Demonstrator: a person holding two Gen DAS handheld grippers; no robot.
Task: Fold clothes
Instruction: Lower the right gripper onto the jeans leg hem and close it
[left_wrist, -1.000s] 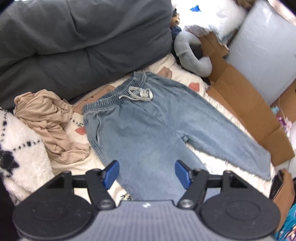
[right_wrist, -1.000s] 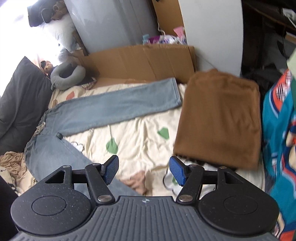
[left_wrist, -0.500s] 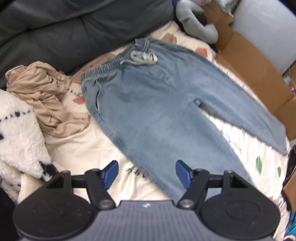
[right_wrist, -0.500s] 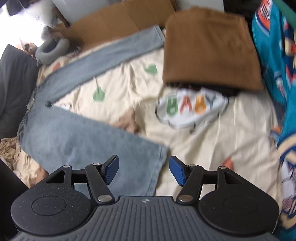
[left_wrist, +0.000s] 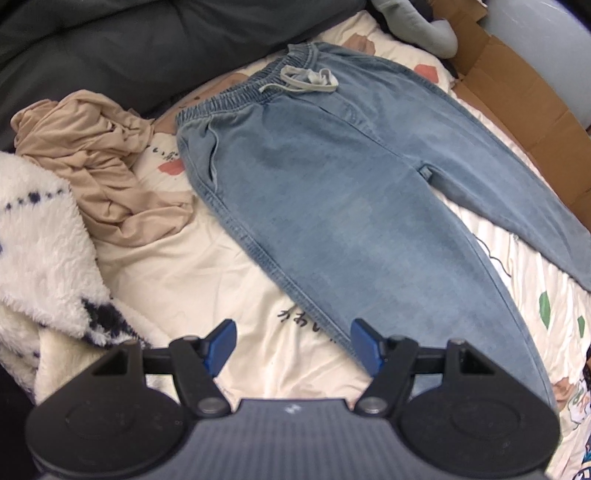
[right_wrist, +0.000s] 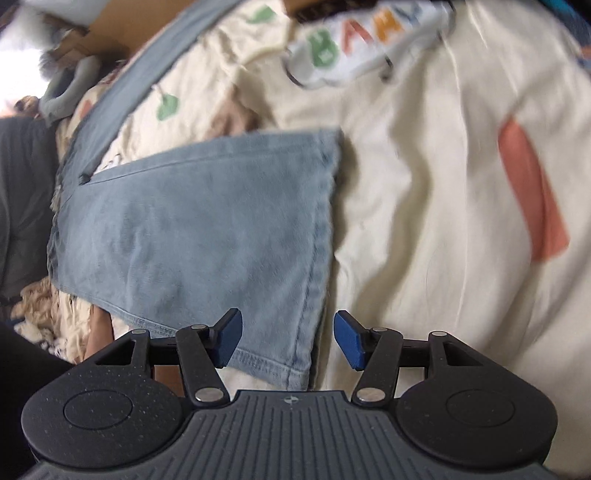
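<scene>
Light blue jeans (left_wrist: 332, 192) lie spread flat on a cream printed bedsheet (left_wrist: 192, 280), waistband and white drawstring toward the dark cushions. My left gripper (left_wrist: 293, 343) hovers open above the outer seam of the nearer leg, nothing between its blue pads. In the right wrist view the nearer leg's cuff (right_wrist: 310, 295) lies just under my right gripper (right_wrist: 288, 338). Its jaws are closing, the hem corner sits between them, and the pads stand clear of the cloth. The other leg (right_wrist: 122, 92) stretches away at the upper left.
A crumpled tan garment (left_wrist: 99, 173) and a white fluffy blanket (left_wrist: 40, 258) lie left of the jeans. Dark cushions (left_wrist: 129, 44) back the bed, cardboard (left_wrist: 517, 96) lines the right side. A grey neck pillow (right_wrist: 66, 88) and a white "BABY" print (right_wrist: 354, 40) lie farther off.
Both grippers have dropped toward the bed. The right one swung from facing the folded brown garment down onto the jeans cuff, its jaws narrowing slightly. The left now looks at the leg seam.
</scene>
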